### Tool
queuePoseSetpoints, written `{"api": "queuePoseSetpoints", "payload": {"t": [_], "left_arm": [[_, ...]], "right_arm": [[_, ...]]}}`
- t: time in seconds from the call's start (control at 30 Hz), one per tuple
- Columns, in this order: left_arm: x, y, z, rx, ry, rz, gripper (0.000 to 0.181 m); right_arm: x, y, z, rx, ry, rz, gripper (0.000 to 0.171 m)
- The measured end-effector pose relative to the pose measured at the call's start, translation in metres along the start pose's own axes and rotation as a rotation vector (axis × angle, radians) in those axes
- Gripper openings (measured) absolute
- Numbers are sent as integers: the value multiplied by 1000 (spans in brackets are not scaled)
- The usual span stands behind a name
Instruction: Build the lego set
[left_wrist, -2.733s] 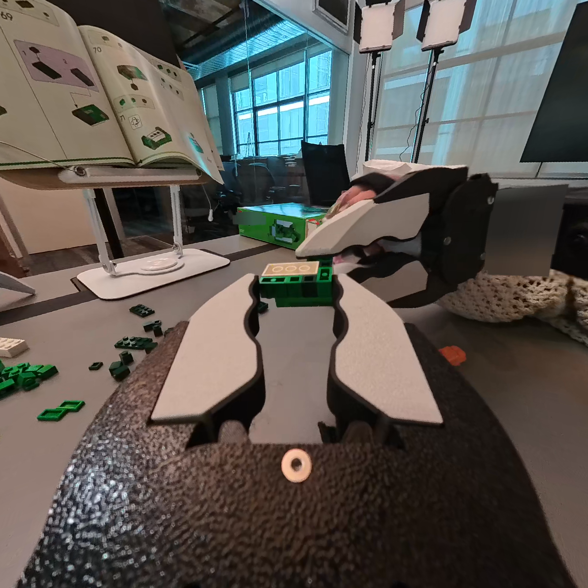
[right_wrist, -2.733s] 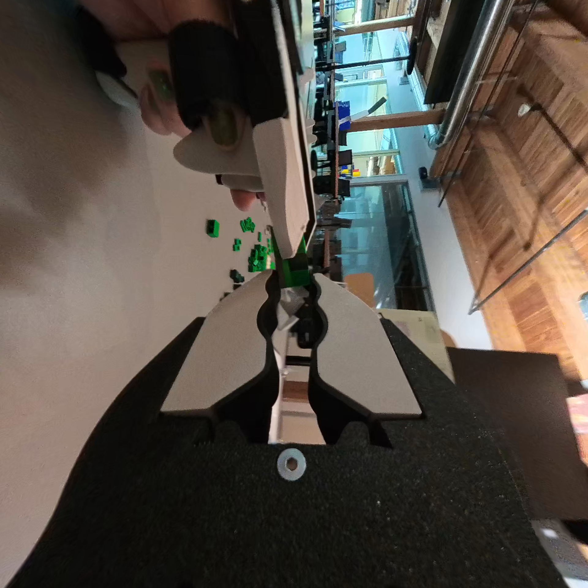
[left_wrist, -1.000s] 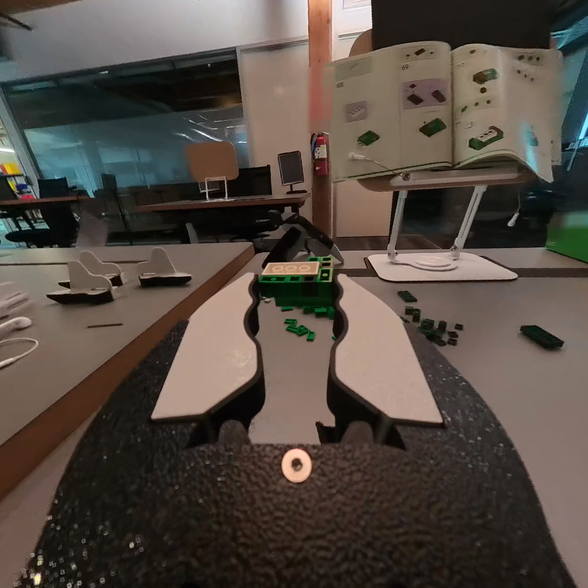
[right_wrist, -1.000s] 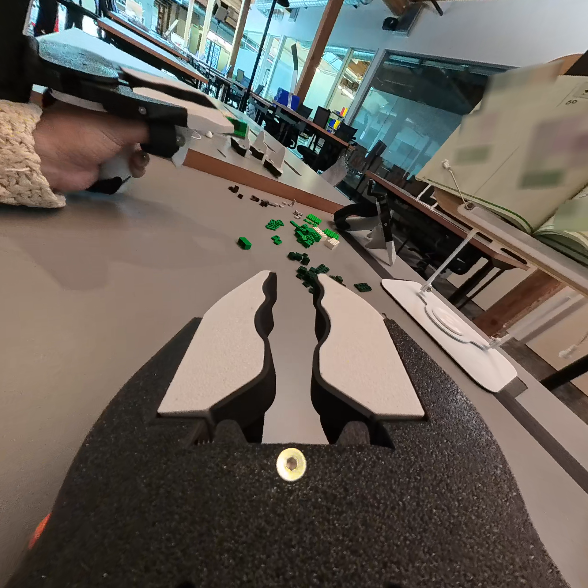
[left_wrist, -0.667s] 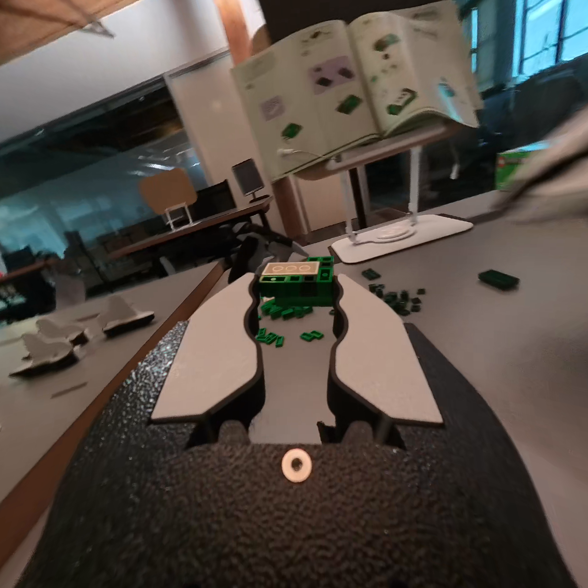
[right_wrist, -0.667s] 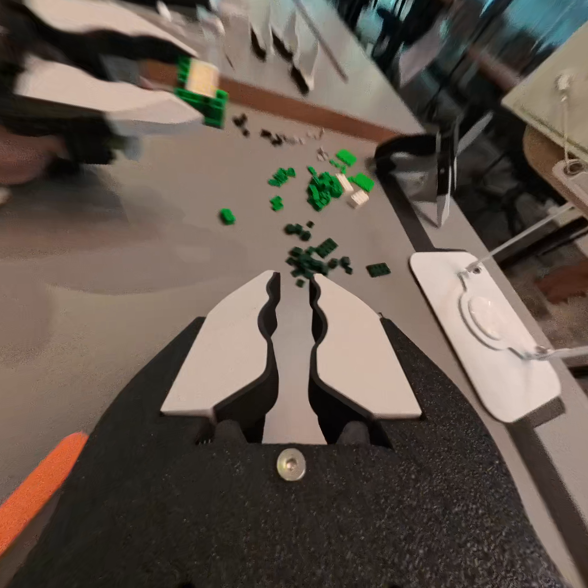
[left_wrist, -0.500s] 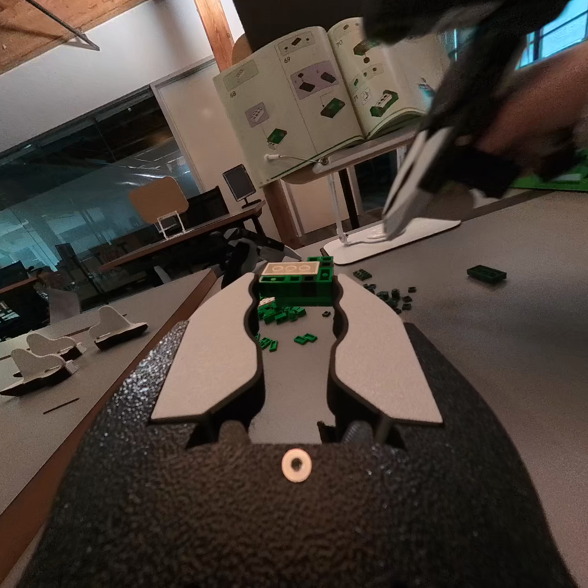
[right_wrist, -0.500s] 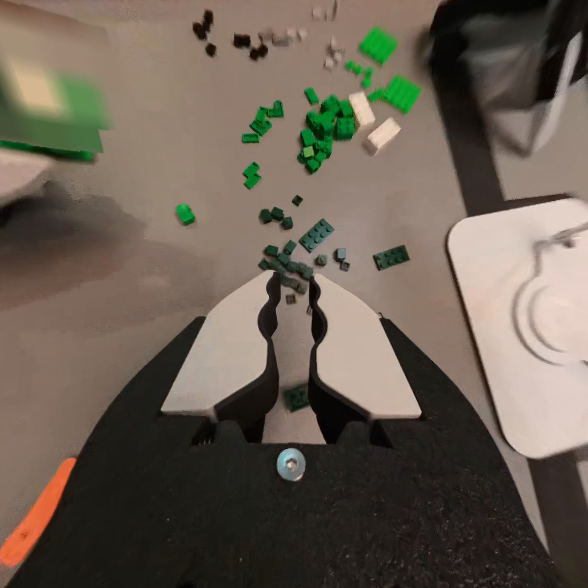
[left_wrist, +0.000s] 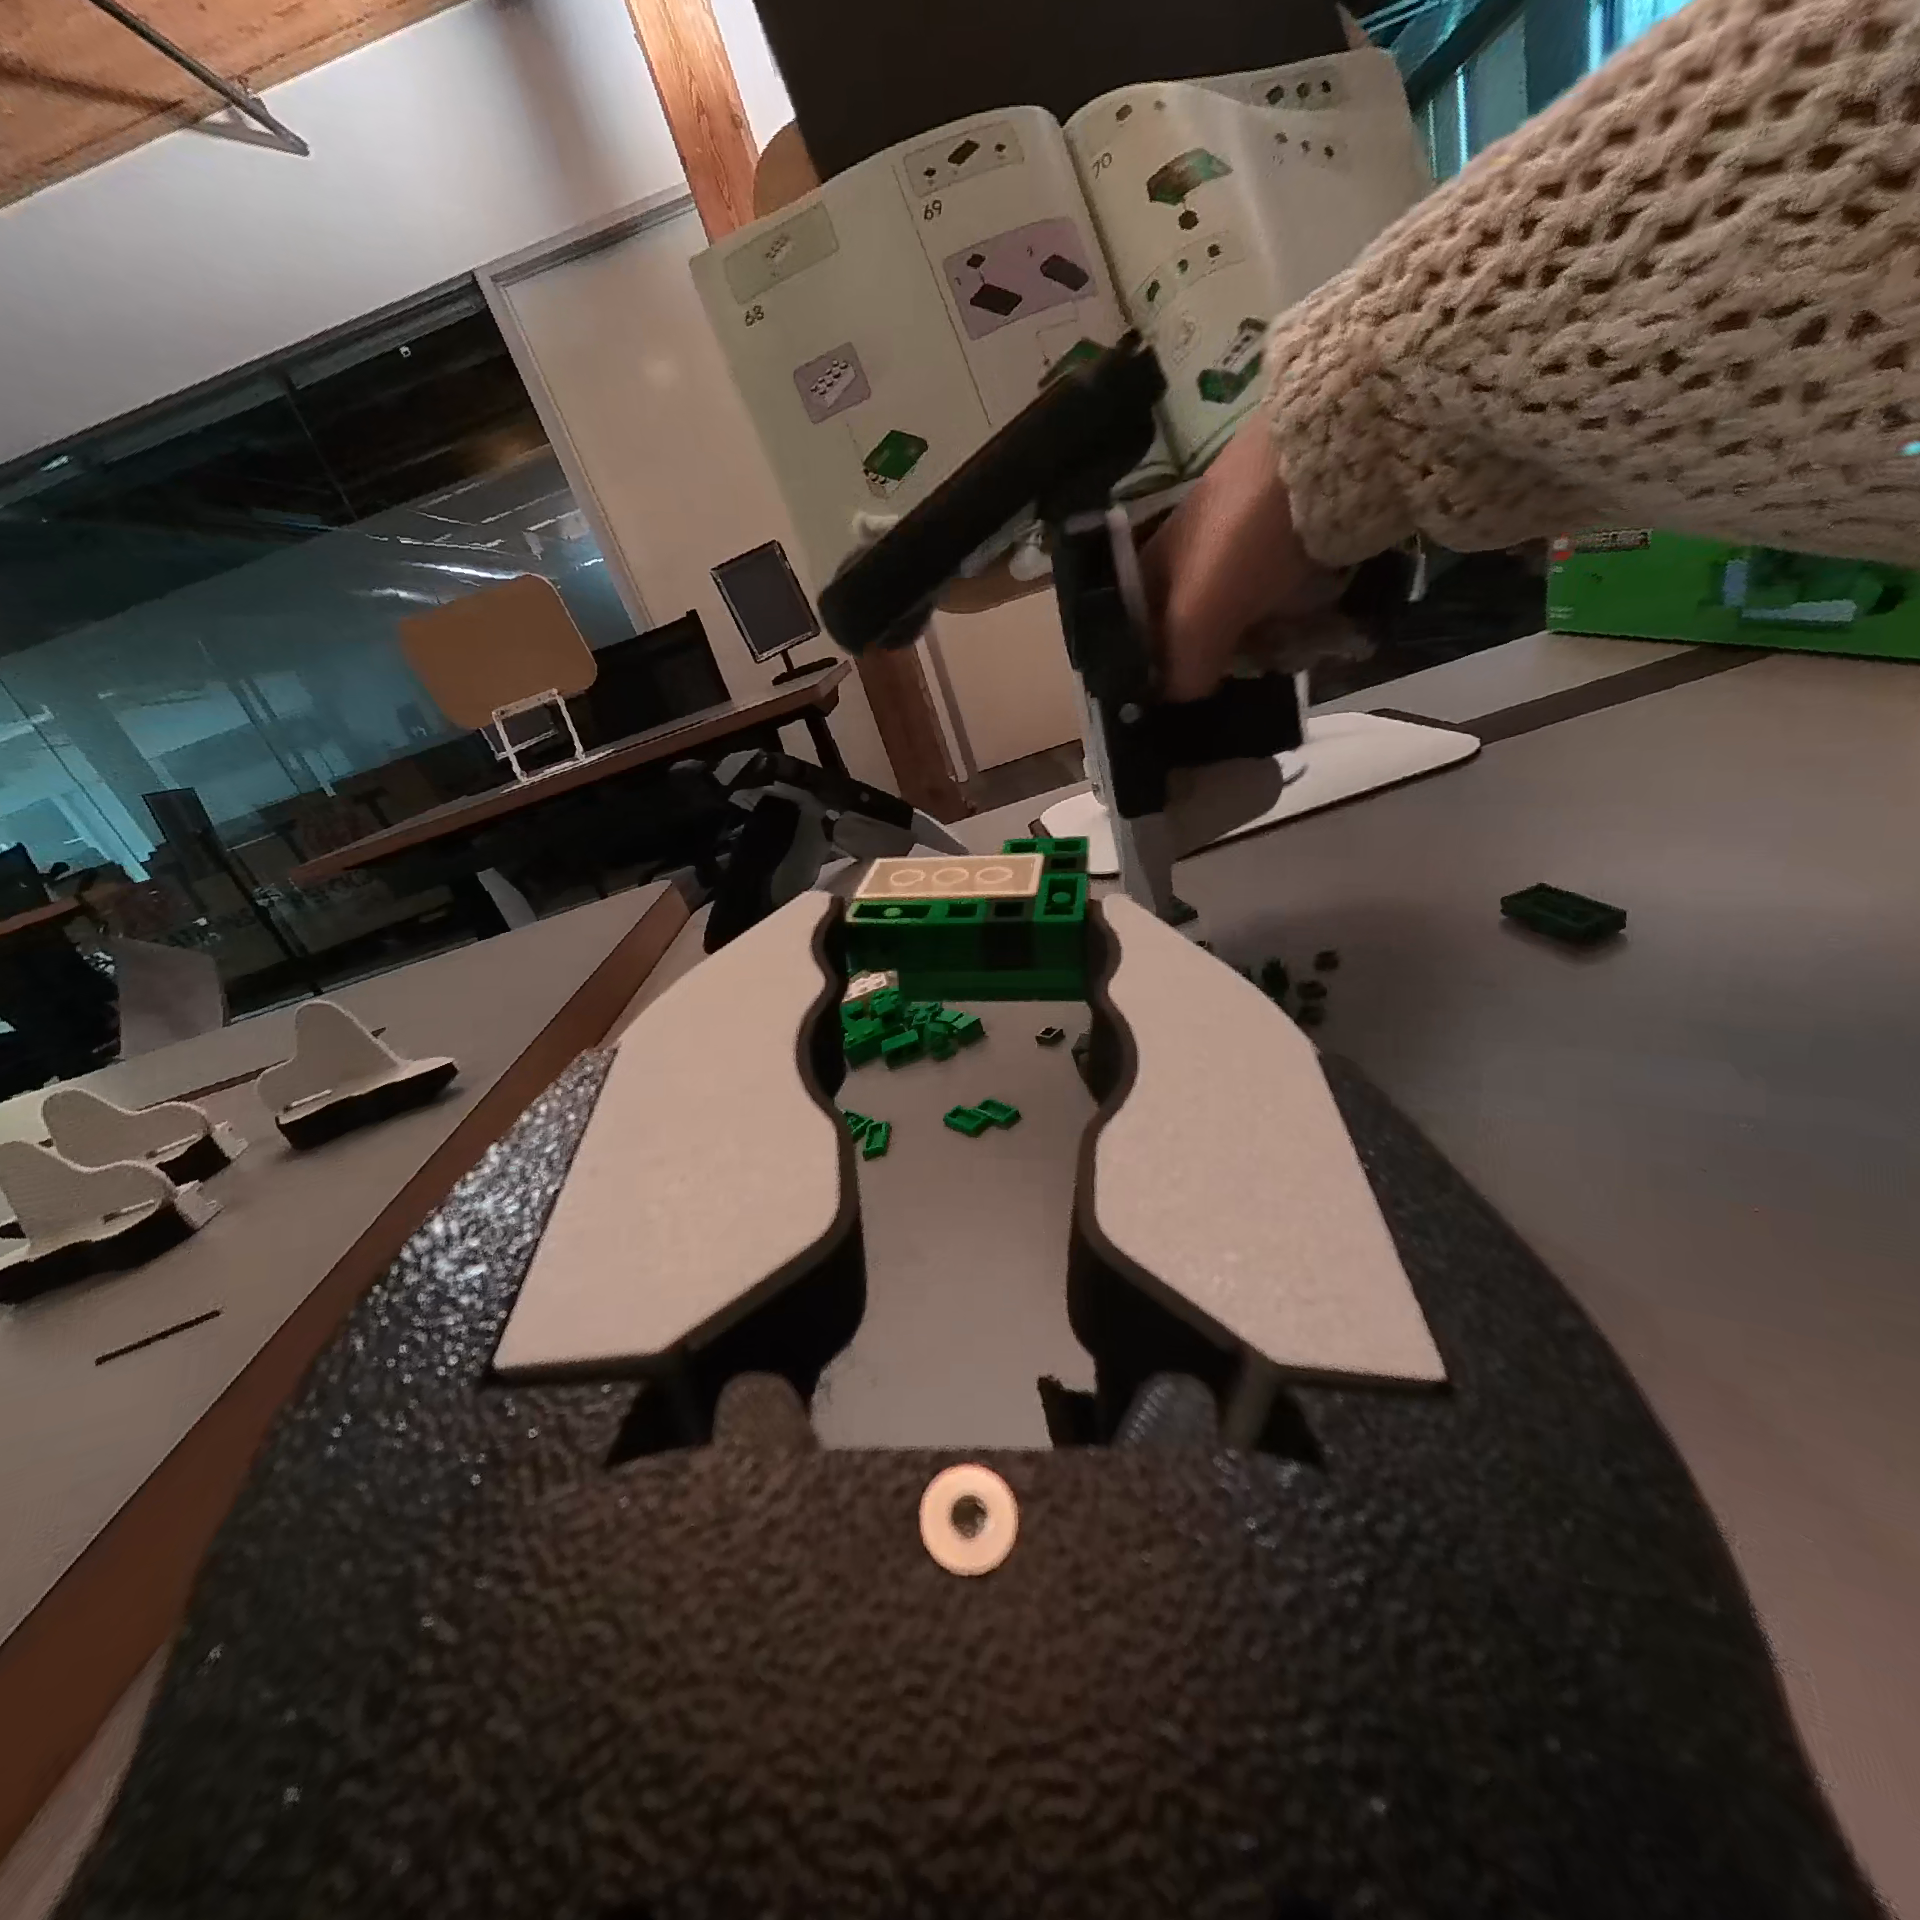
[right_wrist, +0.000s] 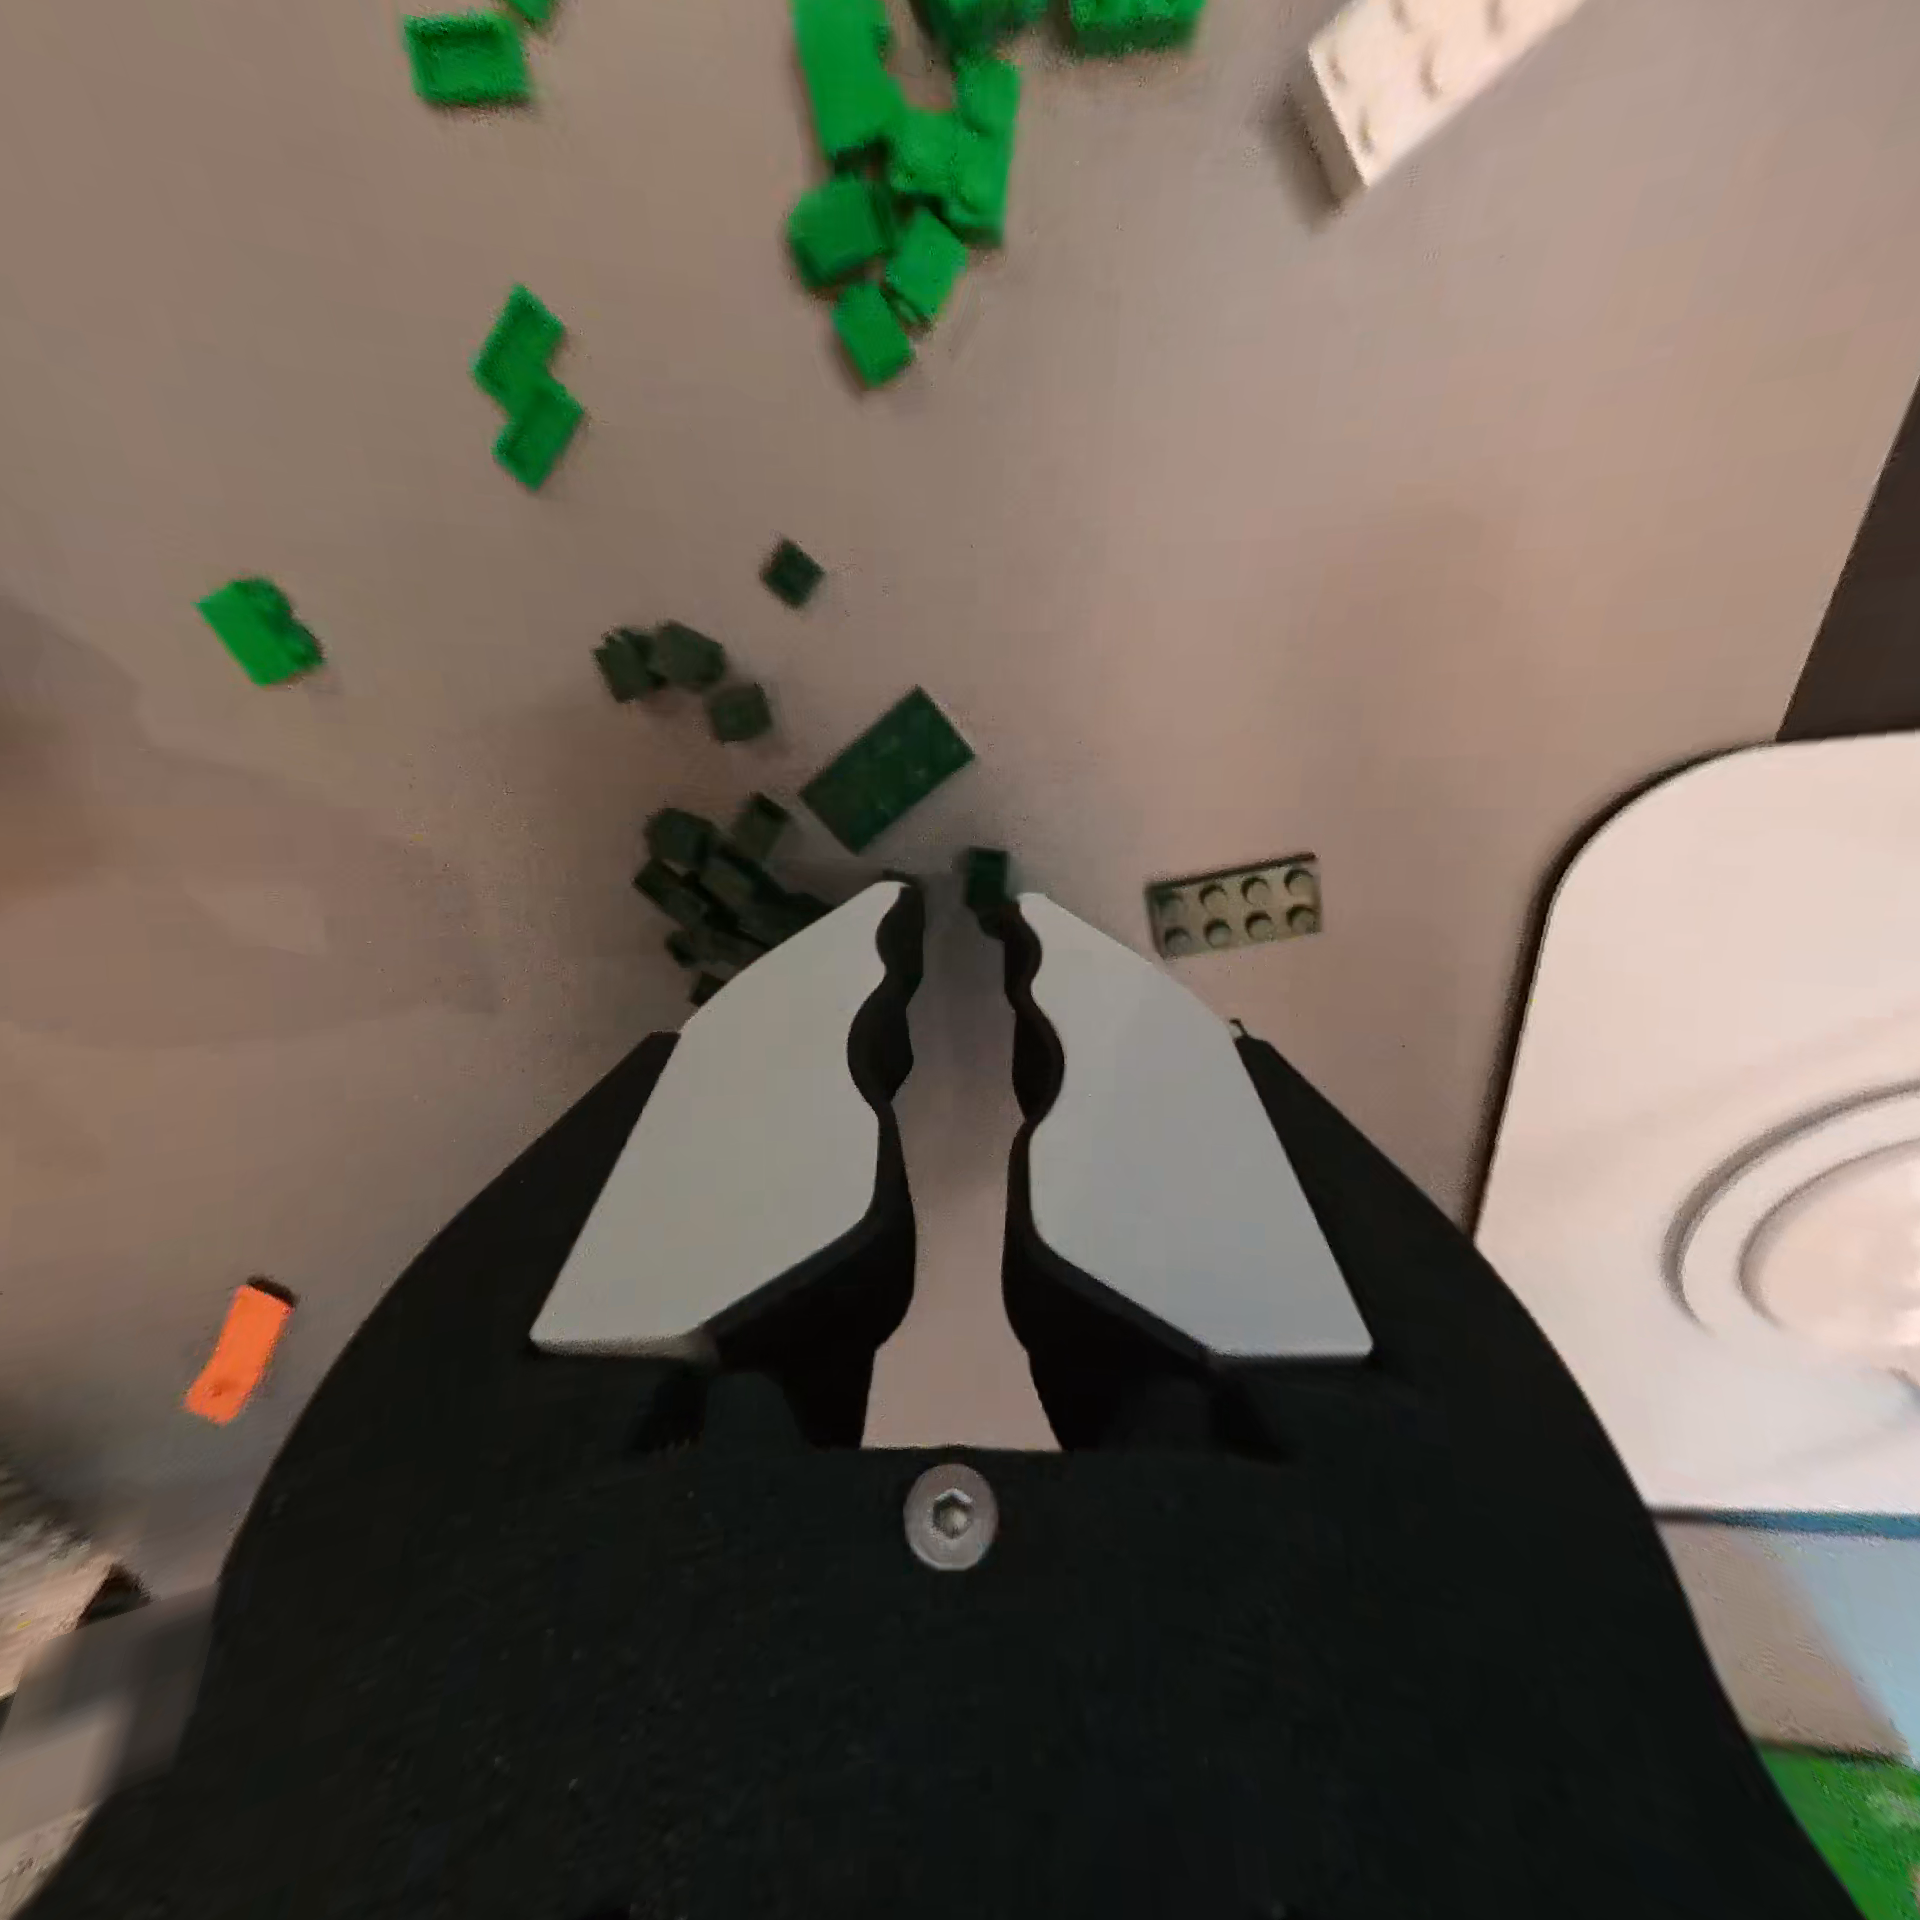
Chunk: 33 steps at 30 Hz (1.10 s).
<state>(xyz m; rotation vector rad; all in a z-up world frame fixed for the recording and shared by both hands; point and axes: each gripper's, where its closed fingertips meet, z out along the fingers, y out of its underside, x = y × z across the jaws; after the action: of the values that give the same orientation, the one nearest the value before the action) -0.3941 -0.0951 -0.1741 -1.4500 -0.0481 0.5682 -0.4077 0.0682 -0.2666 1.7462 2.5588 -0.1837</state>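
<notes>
Left wrist view, left to right:

- Spare gripper fingers (left_wrist: 348, 1070), pale on dark bases, lying on the neighbouring table at far left.
- Left gripper (left_wrist: 961, 920), fingers clamped on a green brick assembly (left_wrist: 971, 925) with a white studded plate on top, held above the grey table (left_wrist: 1610, 1195).
- Bright green loose bricks (left_wrist: 904, 1029) on the table below the assembly.
- Instruction booklet (left_wrist: 935, 291), open on a white stand (left_wrist: 1382, 743) behind.
- Right gripper (left_wrist: 1148, 894), held in a hand (left_wrist: 1226, 582) with a knitted sleeve (left_wrist: 1621, 312), pointing straight down with its tips just above the table beside the dark pieces.
- Dark green plate (left_wrist: 1564, 914) lying alone to the right.
- Green box (left_wrist: 1745, 597) at far right on the table edge.

Right wrist view, left to right:

- Orange piece (right_wrist: 241, 1351) at lower left.
- Bright green brick (right_wrist: 260, 631) lying apart; a scatter of bright green bricks (right_wrist: 904, 197) at top.
- Dark green small bricks (right_wrist: 717, 894) heaped beside the left fingertip.
- Right gripper (right_wrist: 961, 899), fingers a narrow gap apart with nothing between them; one small dark green brick (right_wrist: 985, 873) just ahead of the tips.
- Dark green long plate (right_wrist: 888, 769) ahead of the tips.
- Olive studded plate (right_wrist: 1233, 904) just right of the right finger.
- White brick (right_wrist: 1434, 73) at top right.
- White stand base (right_wrist: 1714, 1039) at right.
</notes>
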Motion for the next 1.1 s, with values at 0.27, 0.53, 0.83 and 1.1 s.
{"api": "queuePoseSetpoints", "payload": {"t": [0.27, 0.53, 0.83, 1.1], "left_arm": [[5, 1, 1, -8, 23, 16, 44], [8, 1, 1, -11, 48, 7, 44], [64, -38, -22, 186, 551, -294, 44], [93, -49, -40, 262, 735, -268, 44]], "right_arm": [[4, 2, 14, -143, 12, 3, 19], [5, 3, 11, -109, 55, -61, 7], [-136, -5, -101, 881, -223, -448, 7], [-206, 51, -97, 1041, -257, -607, 7]]}}
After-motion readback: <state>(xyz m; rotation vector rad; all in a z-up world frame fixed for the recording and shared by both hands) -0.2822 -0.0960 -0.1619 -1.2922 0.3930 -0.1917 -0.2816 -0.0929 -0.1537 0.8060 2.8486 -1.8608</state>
